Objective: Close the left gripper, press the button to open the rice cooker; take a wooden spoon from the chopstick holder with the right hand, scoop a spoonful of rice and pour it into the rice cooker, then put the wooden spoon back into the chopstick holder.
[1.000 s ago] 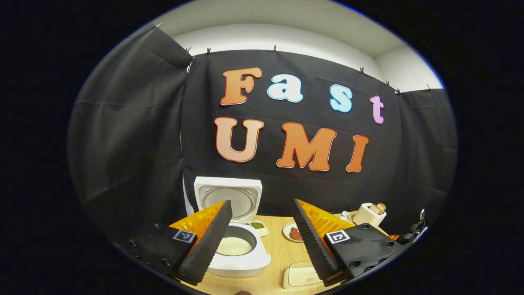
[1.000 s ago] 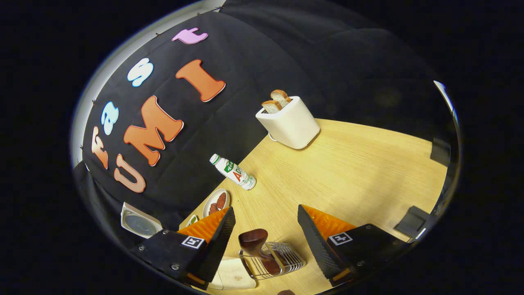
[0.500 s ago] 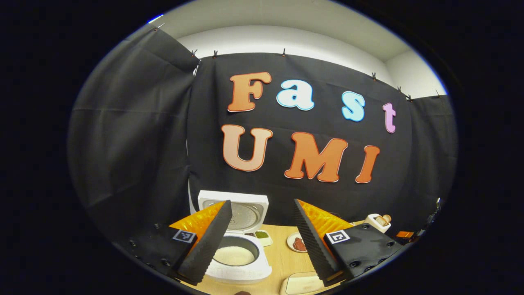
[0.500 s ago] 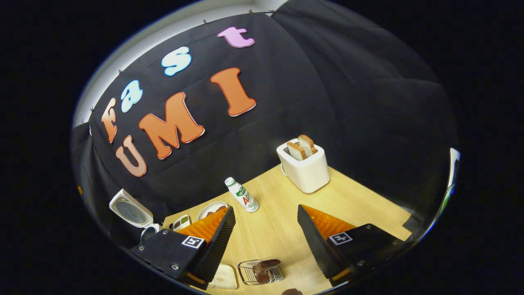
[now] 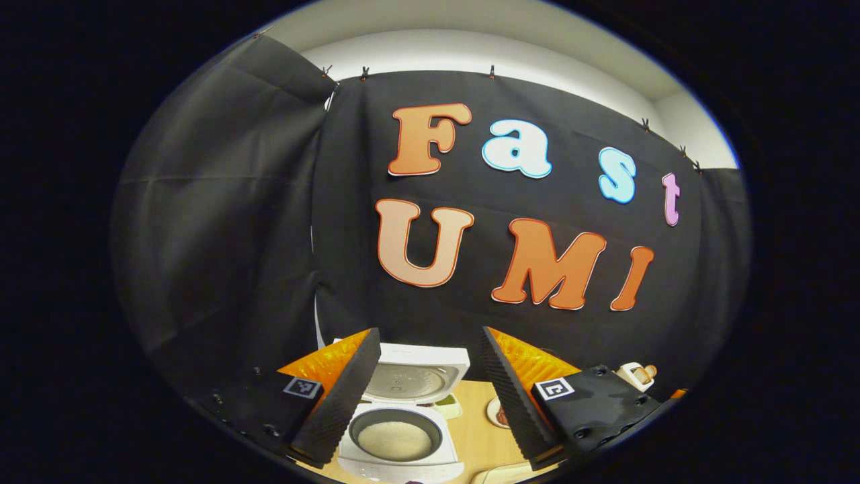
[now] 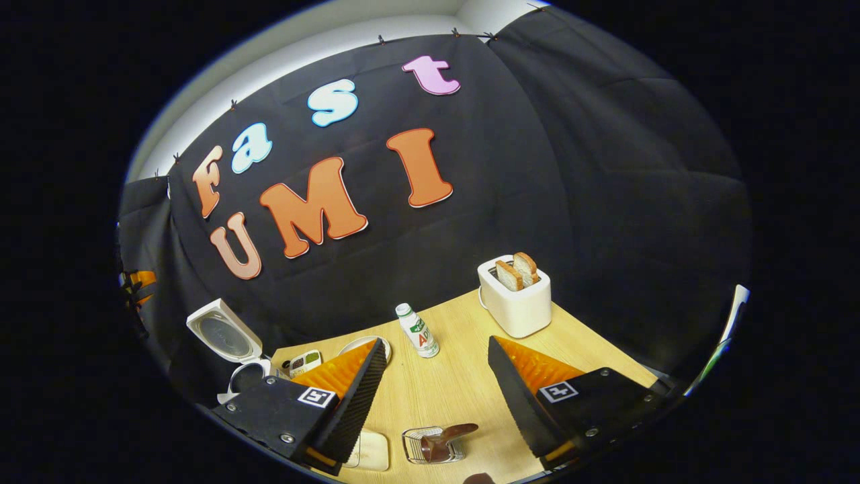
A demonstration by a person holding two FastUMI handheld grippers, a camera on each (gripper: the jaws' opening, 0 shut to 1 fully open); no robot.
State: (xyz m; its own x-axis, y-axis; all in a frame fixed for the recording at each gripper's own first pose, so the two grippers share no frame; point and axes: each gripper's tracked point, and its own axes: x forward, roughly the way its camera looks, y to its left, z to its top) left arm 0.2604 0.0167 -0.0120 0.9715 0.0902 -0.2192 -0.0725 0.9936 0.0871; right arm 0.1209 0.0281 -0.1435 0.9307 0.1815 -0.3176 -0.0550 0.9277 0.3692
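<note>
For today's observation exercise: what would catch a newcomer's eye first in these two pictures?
Likely the rice cooker, lid up, white rice in its pot, between the open left gripper fingers. In the right gripper view, a white toaster holding two bread slices stands at the table's far edge, and the wooden spoon lies in its wire holder near the open right gripper.

The rice cooker (image 6: 232, 349) body is hidden behind the right gripper (image 6: 437, 390).
</note>
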